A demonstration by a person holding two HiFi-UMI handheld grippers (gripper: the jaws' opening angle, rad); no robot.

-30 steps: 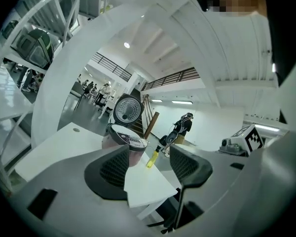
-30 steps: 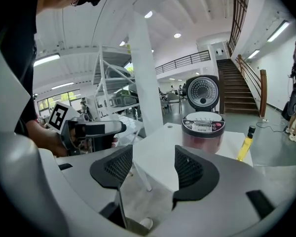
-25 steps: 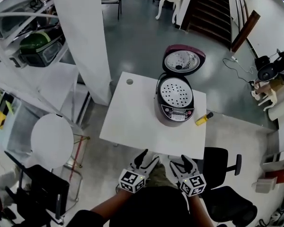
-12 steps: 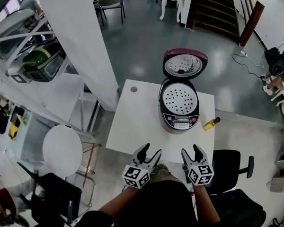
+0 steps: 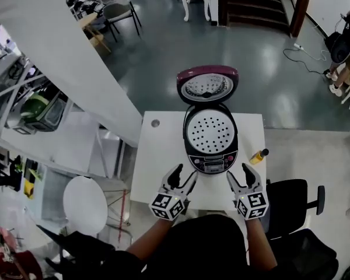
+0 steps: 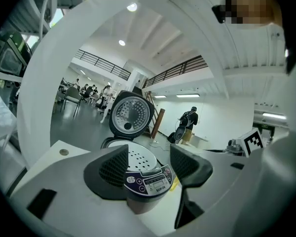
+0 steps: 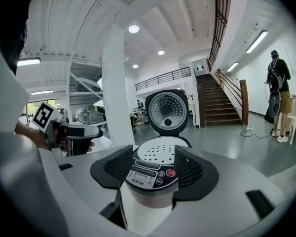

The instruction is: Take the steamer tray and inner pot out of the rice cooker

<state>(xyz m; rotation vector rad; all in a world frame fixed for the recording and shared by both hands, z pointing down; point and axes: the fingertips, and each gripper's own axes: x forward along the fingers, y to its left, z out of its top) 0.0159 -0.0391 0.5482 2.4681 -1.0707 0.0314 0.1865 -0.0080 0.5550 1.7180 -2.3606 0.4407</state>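
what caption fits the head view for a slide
Left gripper and right gripper open near the open rice cooker, steamer tray inside.

1 desk (image 5: 157, 162); 1 rice cooker (image 5: 210, 156); 1 steamer tray (image 5: 210, 131); 1 yellow tool (image 5: 258, 155); 1 black chair (image 5: 291, 200); 2 grippers: left gripper (image 5: 184, 172), right gripper (image 5: 239, 172).

Maroon-lidded rice cooker (image 5: 210, 160), white hole-dotted steamer tray (image 5: 210, 132), white table (image 5: 157, 156), grey floor (image 5: 163, 57)

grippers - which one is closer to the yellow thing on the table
The right gripper. The yellow object lies just beyond it near the right edge of the table; the left gripper is across the rice cooker front from it.
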